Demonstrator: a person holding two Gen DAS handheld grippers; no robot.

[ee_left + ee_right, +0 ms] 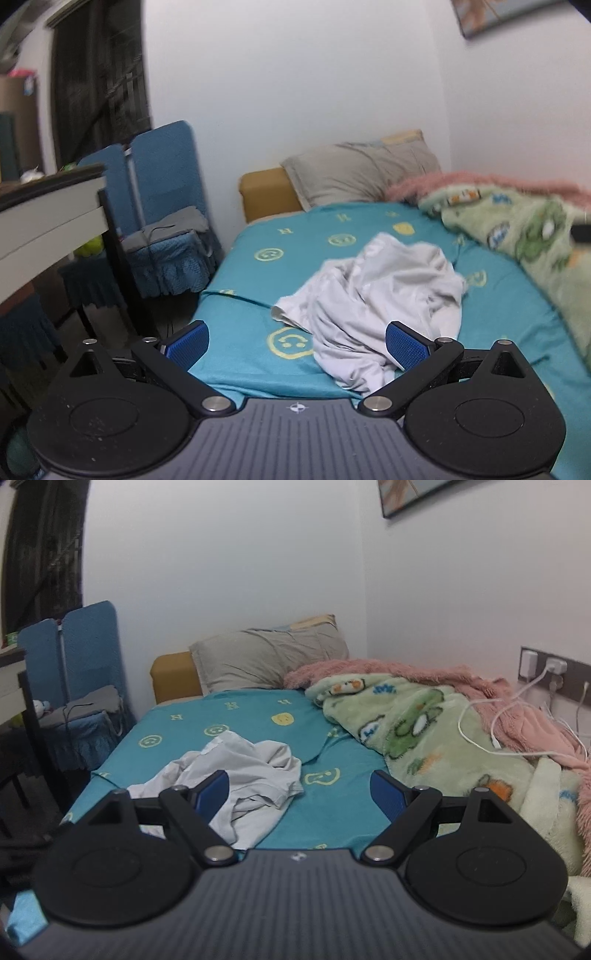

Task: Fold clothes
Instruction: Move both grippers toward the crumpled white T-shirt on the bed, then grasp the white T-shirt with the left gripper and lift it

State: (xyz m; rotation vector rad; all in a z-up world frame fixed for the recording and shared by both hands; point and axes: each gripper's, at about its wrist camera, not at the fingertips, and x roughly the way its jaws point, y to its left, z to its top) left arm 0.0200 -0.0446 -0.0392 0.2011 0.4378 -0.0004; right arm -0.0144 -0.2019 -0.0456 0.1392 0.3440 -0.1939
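A crumpled white garment (376,291) lies in a heap on the teal bed sheet (243,258), near the bed's front edge. My left gripper (297,341) hovers above the front of the bed, open, its blue pads (186,345) spread with nothing between them; the garment lies just beyond its right pad. In the right wrist view the same garment (240,775) sits ahead and to the left on the sheet (332,746). My right gripper (299,794) is open and empty, its left pad (212,792) overlapping the garment in the view.
A green cartoon blanket (417,723) and a pink fuzzy blanket (517,716) fill the bed's right side, with white charging cables (480,716) over them. A grey pillow (266,661) is at the head. Blue-covered chairs (162,206) and a table (51,214) stand left.
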